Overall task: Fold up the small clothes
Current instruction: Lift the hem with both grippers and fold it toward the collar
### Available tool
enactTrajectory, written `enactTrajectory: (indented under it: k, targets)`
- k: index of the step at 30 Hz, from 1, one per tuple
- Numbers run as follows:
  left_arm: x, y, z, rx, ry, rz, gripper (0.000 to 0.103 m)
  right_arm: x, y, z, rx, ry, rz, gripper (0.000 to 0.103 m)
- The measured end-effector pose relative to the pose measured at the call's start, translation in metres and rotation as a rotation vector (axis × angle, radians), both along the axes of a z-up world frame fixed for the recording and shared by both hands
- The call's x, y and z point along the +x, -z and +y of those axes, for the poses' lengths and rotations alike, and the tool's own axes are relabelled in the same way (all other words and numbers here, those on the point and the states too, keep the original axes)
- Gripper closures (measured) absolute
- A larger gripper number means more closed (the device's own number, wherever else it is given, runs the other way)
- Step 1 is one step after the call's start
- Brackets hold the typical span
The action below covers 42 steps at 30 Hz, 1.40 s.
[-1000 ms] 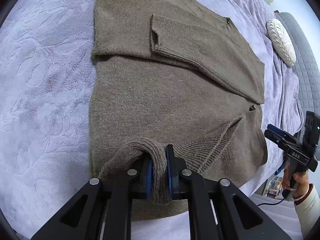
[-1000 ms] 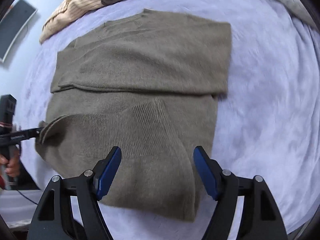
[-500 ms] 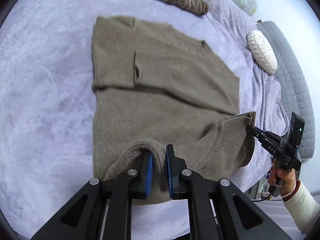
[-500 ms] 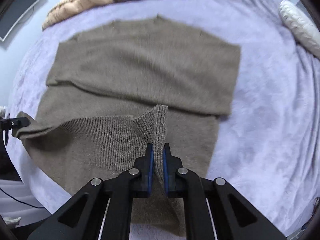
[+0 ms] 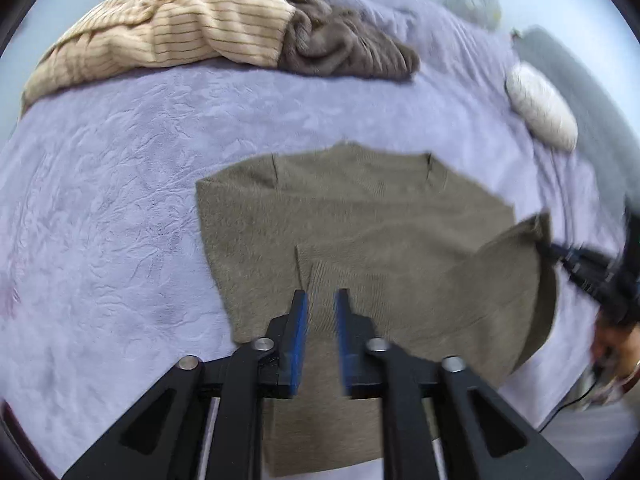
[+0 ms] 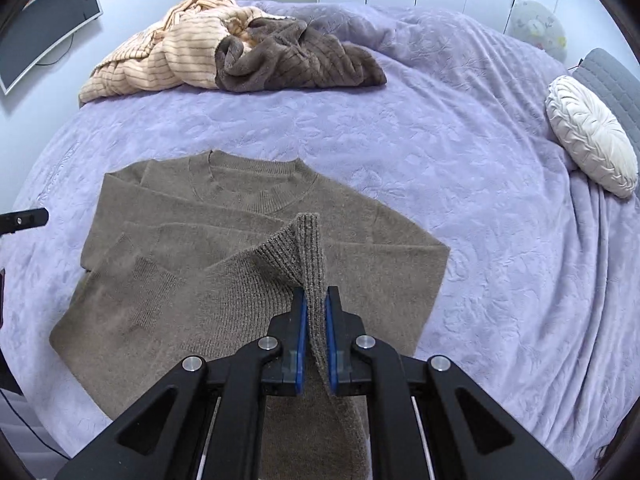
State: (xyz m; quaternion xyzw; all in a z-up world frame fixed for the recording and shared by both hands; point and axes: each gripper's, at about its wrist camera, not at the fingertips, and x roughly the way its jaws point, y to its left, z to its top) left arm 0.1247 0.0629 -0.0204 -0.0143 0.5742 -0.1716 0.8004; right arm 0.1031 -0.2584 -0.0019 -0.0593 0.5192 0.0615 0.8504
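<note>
Lavender bedspread point(image 6: 440, 152) — hem fold under way.
Your right gripper point(image 6: 316, 312) clamps the olive knit sweater point(image 6: 224, 216)'s ribbed hem; left gripper point(image 5: 320, 308) fingers stand apart — carry it toward twelve o'clock.

Left of sweater point(image 6: 224, 264): bare bed point(image 6: 460, 168) cover lay open, with room to pass.
Far edge: a striped garment point(image 6: 160, 64) and a brown garment point(image 6: 296, 64) were heaped together, well apart from the sweater, with a bare strip between.
Right side: a white cushion point(image 6: 592, 136) sat near the bed's edge, well apart from the sweater.
Over sweater: the right gripper point(image 6: 316, 332) held a raised ribbed fold, blocking that path.
Left gripper point(image 5: 320, 320): jaws stood parted above the cloth.
</note>
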Motion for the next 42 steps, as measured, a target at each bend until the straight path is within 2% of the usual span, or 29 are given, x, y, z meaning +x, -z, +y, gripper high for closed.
enactTrajectory:
  k: [1, 2, 4, 7, 8, 9, 10, 11, 12, 13, 14, 18, 22, 26, 28, 32, 35, 39, 42]
  targets:
    - [-0.002, 0.006, -0.005, 0.033, 0.019, -0.006, 0.01, -0.001, 0.002, 0.0, 0.001, -0.001, 0.007, 0.094]
    - [-0.005, 0.01, -0.009, 0.047, 0.03, -0.028, 0.002, -0.001, 0.006, 0.002, 0.003, -0.001, 0.014, 0.094]
    - [-0.004, 0.021, -0.017, 0.057, 0.067, -0.01, 0.001, -0.005, 0.009, 0.0, 0.011, 0.002, 0.023, 0.094]
    - [0.01, 0.044, -0.027, 0.073, 0.064, 0.052, 0.002, -0.007, 0.012, -0.004, 0.025, 0.015, 0.031, 0.094]
    - [0.016, 0.054, -0.029, 0.082, 0.059, 0.083, 0.009, -0.006, 0.013, -0.005, 0.032, 0.023, 0.035, 0.094]
    - [0.019, 0.063, -0.031, 0.094, 0.054, 0.109, 0.036, -0.006, 0.014, -0.007, 0.038, 0.03, 0.038, 0.094]
    - [0.024, 0.073, -0.031, 0.112, 0.046, 0.152, 0.051, -0.006, 0.015, -0.008, 0.045, 0.038, 0.042, 0.094]
    - [0.026, 0.083, -0.03, 0.112, 0.041, 0.201, 0.076, -0.007, 0.016, -0.009, 0.049, 0.045, 0.043, 0.094]
    - [0.026, 0.088, -0.027, 0.086, 0.029, 0.229, 0.083, -0.008, 0.017, -0.01, 0.05, 0.049, 0.044, 0.094]
    - [0.023, 0.086, -0.024, 0.071, 0.022, 0.213, 0.084, -0.009, 0.017, -0.01, 0.052, 0.053, 0.046, 0.094]
    - [0.019, 0.08, -0.022, 0.069, 0.027, 0.187, 0.094, -0.011, 0.017, -0.011, 0.055, 0.054, 0.048, 0.094]
    - [-0.004, 0.038, -0.01, -0.023, 0.029, 0.094, 0.095, -0.023, 0.014, -0.013, 0.045, 0.06, 0.037, 0.094]
    - [-0.01, -0.007, 0.001, -0.081, 0.003, -0.007, 0.095, -0.033, -0.001, -0.017, 0.061, 0.085, -0.004, 0.094]
    - [0.008, -0.041, 0.005, -0.105, -0.011, -0.096, 0.095, -0.023, -0.021, -0.019, 0.051, 0.081, -0.062, 0.094]
    - [0.027, -0.047, 0.002, -0.097, -0.019, -0.134, 0.095, -0.01, -0.029, -0.021, 0.045, 0.075, -0.085, 0.094]
    - [0.067, -0.038, -0.004, -0.095, -0.059, -0.171, 0.095, 0.031, -0.033, -0.023, 0.041, 0.066, -0.113, 0.094]
    - [0.093, -0.011, -0.014, -0.041, -0.073, -0.18, 0.095, 0.066, -0.02, -0.023, 0.033, 0.055, -0.115, 0.094]
    - [0.116, 0.042, -0.025, 0.03, -0.093, -0.14, 0.095, 0.109, 0.029, -0.022, 0.007, 0.059, -0.057, 0.094]
    - [0.126, 0.077, -0.029, 0.078, -0.102, -0.113, 0.094, 0.124, 0.069, -0.029, 0.032, 0.095, -0.002, 0.094]
